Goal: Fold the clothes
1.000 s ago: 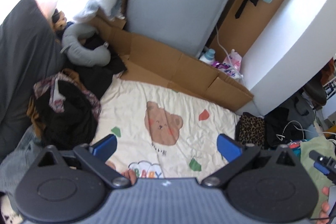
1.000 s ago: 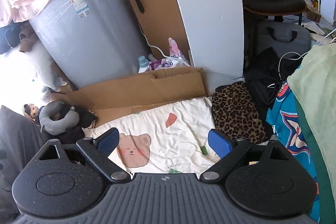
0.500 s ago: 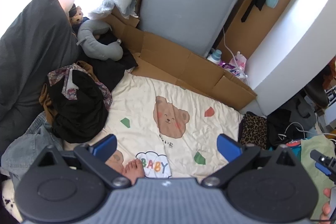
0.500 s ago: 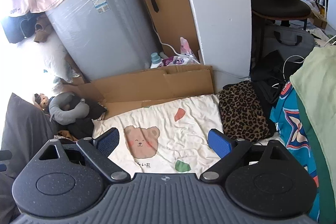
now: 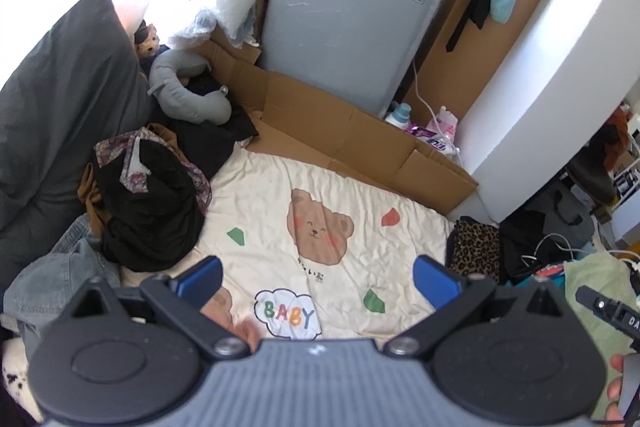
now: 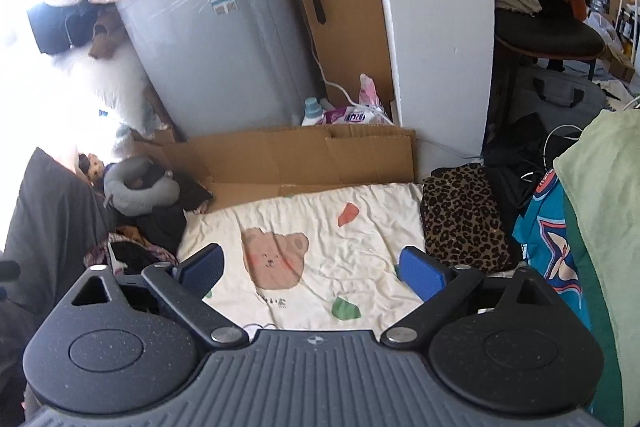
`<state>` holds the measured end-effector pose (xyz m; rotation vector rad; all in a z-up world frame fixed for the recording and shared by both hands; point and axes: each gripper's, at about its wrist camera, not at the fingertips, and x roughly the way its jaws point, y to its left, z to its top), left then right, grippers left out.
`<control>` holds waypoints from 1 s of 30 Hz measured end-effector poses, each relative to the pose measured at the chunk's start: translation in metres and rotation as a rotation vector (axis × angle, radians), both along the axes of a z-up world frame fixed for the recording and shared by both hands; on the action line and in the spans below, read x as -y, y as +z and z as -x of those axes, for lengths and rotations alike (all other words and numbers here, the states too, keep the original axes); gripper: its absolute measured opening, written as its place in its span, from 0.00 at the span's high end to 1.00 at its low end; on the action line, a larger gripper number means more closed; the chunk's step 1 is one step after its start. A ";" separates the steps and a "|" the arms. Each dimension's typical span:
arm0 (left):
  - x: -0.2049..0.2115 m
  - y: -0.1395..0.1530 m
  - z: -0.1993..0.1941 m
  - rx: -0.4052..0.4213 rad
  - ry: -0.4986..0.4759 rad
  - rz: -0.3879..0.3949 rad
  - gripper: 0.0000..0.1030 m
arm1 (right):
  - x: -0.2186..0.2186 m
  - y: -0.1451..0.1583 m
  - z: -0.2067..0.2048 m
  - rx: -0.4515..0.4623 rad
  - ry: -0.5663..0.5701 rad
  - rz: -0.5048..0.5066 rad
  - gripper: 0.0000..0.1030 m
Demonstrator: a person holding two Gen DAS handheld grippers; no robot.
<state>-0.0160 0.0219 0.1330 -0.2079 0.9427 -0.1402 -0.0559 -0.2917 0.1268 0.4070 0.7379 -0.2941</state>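
- A cream bear-print blanket [image 5: 320, 227] is lying spread over the floor, with flattened cardboard [image 5: 340, 143] at its 12 o'clock edge and a grey washing machine [image 5: 352, 11] standing beyond.
- A dark clothes pile [image 5: 152, 211] is sitting at the blanket's 9 o'clock edge; a leopard-print garment [image 6: 464, 215] is resting at its 3 o'clock edge (folded or not, unclear).
- The left gripper [image 5: 318, 281] is hovering with fingers spread wide, holding nothing, the pile at 10 o'clock.
- The right gripper [image 6: 310, 269] is gaping likewise, the leopard garment at 2 o'clock.
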 end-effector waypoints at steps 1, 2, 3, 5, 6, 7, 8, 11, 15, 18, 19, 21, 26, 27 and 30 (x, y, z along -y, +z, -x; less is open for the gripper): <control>0.001 -0.005 -0.001 -0.002 -0.002 0.000 0.01 | -0.001 -0.001 0.000 -0.002 0.003 0.002 0.03; 0.003 -0.010 -0.002 -0.005 -0.005 -0.001 0.01 | -0.003 -0.003 0.000 -0.005 0.005 0.005 0.03; 0.004 -0.015 -0.004 -0.007 -0.006 0.000 0.01 | -0.004 -0.004 0.000 -0.007 0.008 0.007 0.03; 0.006 -0.026 -0.008 -0.006 -0.001 0.005 0.01 | -0.007 -0.006 0.000 -0.012 0.013 0.012 0.03; 0.007 -0.030 -0.009 0.002 0.001 0.002 0.01 | -0.008 -0.008 0.000 -0.015 0.015 0.014 0.03; 0.009 -0.034 -0.010 0.009 0.003 -0.001 0.01 | -0.010 -0.009 0.000 -0.018 0.017 0.016 0.03; 0.010 -0.038 -0.011 0.016 0.003 -0.004 0.01 | -0.009 -0.013 -0.002 -0.028 0.012 0.010 0.03; 0.020 -0.049 -0.016 0.015 -0.026 -0.039 0.01 | -0.009 -0.024 -0.009 -0.063 0.013 0.003 0.03; 0.030 -0.064 -0.019 0.001 -0.058 -0.022 0.01 | -0.012 -0.039 -0.014 -0.097 0.015 -0.001 0.03; 0.035 -0.070 -0.019 0.016 -0.048 -0.010 0.01 | -0.014 -0.050 -0.016 -0.121 0.026 -0.018 0.03; 0.035 -0.071 -0.019 0.018 -0.042 -0.006 0.01 | -0.016 -0.052 -0.015 -0.128 0.037 -0.021 0.03; 0.037 -0.074 -0.020 0.012 -0.028 -0.002 0.01 | -0.019 -0.055 -0.013 -0.136 0.055 -0.020 0.03; 0.040 -0.078 -0.022 0.001 -0.011 -0.017 0.00 | -0.021 -0.059 -0.013 -0.144 0.084 -0.021 0.02; 0.041 -0.080 -0.022 -0.002 -0.009 -0.022 0.00 | -0.021 -0.061 -0.015 -0.148 0.091 -0.024 0.02; 0.042 -0.086 -0.022 -0.011 0.002 -0.029 0.00 | -0.022 -0.063 -0.020 -0.165 0.133 -0.030 0.02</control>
